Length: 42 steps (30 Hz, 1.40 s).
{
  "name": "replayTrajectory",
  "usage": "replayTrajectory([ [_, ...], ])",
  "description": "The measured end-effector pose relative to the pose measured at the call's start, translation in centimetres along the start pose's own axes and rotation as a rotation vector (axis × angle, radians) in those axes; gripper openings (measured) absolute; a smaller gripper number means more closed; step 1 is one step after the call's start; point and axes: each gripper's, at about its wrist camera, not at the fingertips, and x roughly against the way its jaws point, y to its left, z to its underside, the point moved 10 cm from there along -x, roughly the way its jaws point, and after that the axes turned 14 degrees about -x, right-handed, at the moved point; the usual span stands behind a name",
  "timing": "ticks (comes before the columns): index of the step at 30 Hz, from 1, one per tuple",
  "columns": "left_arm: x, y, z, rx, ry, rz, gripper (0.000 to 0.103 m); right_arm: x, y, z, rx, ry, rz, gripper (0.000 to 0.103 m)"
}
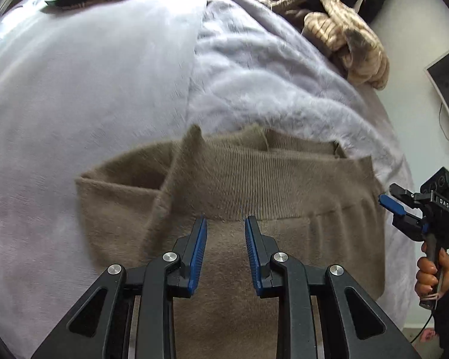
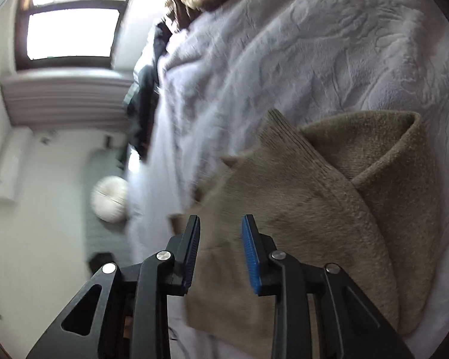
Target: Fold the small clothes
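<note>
Broadly, a pale lilac plush blanket (image 1: pixel 89 89) covers the bed and serves as the work surface, and on it, near the edge closest to the person, lies the task's thing: a taupe knit garment (image 1: pixel 254 185), apparently a small sweater, partly folded already. Its ribbed band (image 1: pixel 269 179) runs across the middle of the left wrist view, a flap on the left side is turned over the body, and in the right wrist view one thick fold (image 2: pixel 389 155) stands up in a loop rather than lying flat. My reading is that the folding is about midway: the sides seem brought in, but the bundle is loose and lopsided. The next move probably calls for pinching an edge of the knit at two points and carrying it across, then pressing that raised loop down; the soft knit is likely to sag and slip, so a grip well into the fabric would be safer than one on the very hem. A heap of striped beige clothes (image 1: pixel 344 36) waits at the far side of the bed. The left gripper (image 1: pixel 226 221) hovers over the sweater with its fingers apart and nothing between them; the right gripper (image 2: pixel 221 220), also spread and empty, sits at the garment's edge. The only legible writing is "DAS" on the right gripper's body, seen from the left wrist camera.
</note>
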Motion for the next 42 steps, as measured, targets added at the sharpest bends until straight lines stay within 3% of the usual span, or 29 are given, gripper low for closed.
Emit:
replayTrajectory([
  [2, -1.7, 0.5, 0.2, 0.025, 0.020, -0.026, 0.028, -1.2, -1.3, -0.2, 0.020, -0.014, 0.104, 0.032],
  [5, -3.3, 2.0, 0.4, 0.095, 0.015, -0.027, 0.028, -1.7, -3.3, -1.0, 0.038, -0.042, 0.182, 0.029],
  [9, -2.8, 3.6, 0.0, 0.172, -0.017, 0.021, 0.028, 0.3, -4.6, -2.7, -0.001, -0.122, 0.181, 0.028],
  [11, -2.0, 4.8, 0.0, 0.183, -0.027, -0.028, 0.028, 1.4, -5.1, -3.4, -0.016, -0.159, 0.188, 0.028],
  [16, -0.6, 6.3, 1.0, 0.184, -0.018, -0.046, 0.028, 3.7, -5.5, -3.9, -0.053, -0.207, 0.186, 0.032],
  [18, 0.1, 7.3, 1.9, 0.157, 0.018, -0.141, 0.028, 4.8, -5.7, -3.6, -0.062, -0.218, 0.189, 0.039],
  [20, 0.9, 7.4, 3.2, 0.161, 0.025, -0.116, 0.028, 4.9, -5.5, -3.1, -0.076, -0.213, 0.168, 0.047],
  [24, 3.0, 6.7, 7.0, 0.164, 0.046, -0.046, 0.028, 5.3, -4.5, 0.3, -0.072, -0.134, 0.084, 0.048],
  [26, 3.9, 5.7, 9.0, 0.147, 0.060, -0.007, 0.028, 4.7, -3.8, 2.6, -0.062, -0.085, 0.052, 0.054],
  [31, 4.7, 2.2, 14.1, 0.132, 0.124, 0.116, 0.028, 1.1, -3.1, 12.3, -0.084, 0.123, -0.048, 0.066],
  [34, 4.6, 1.3, 16.0, 0.133, 0.139, 0.151, 0.028, -2.6, -4.6, 18.5, -0.178, 0.242, -0.069, 0.066],
  [38, 4.0, 0.6, 16.9, 0.165, 0.137, 0.210, 0.028, -6.3, -6.9, 22.0, -0.282, 0.264, -0.062, 0.066],
  [42, 3.7, 0.9, 17.0, 0.176, 0.139, 0.241, 0.028, -8.3, -8.0, 21.3, -0.374, 0.175, -0.075, 0.066],
])
